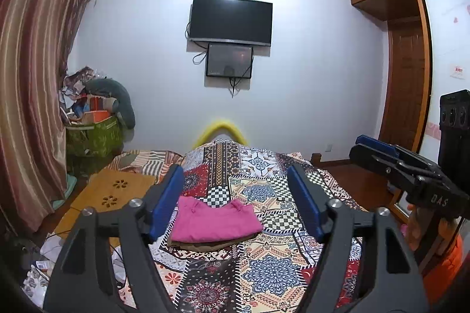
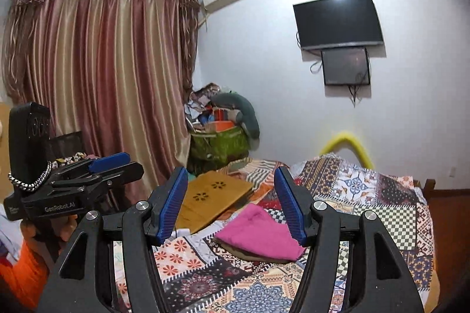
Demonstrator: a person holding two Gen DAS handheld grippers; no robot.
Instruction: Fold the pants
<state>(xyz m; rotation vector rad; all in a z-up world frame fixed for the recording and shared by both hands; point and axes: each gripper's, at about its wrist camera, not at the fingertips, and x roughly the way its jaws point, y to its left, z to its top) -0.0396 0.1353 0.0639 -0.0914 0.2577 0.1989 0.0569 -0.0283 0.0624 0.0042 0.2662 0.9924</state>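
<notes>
Lying folded on the patchwork bedspread [image 1: 282, 263], the soft, light pink fabric pants [image 1: 216, 222] would pinch best at an edge, while left gripper [image 1: 239, 203] and right gripper [image 2: 232, 204] gape empty.

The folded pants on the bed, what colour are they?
The folded pants are bright pink, lying on a brownish folded piece. The left wrist view shows them best.

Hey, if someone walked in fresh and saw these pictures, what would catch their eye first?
Probably the folded pink pants, lying on a brownish folded garment in the middle of the patchwork bedspread. Both tongs, left and right, hang open above the bed, holding nothing. A dark TV is mounted on the far wall.
</notes>
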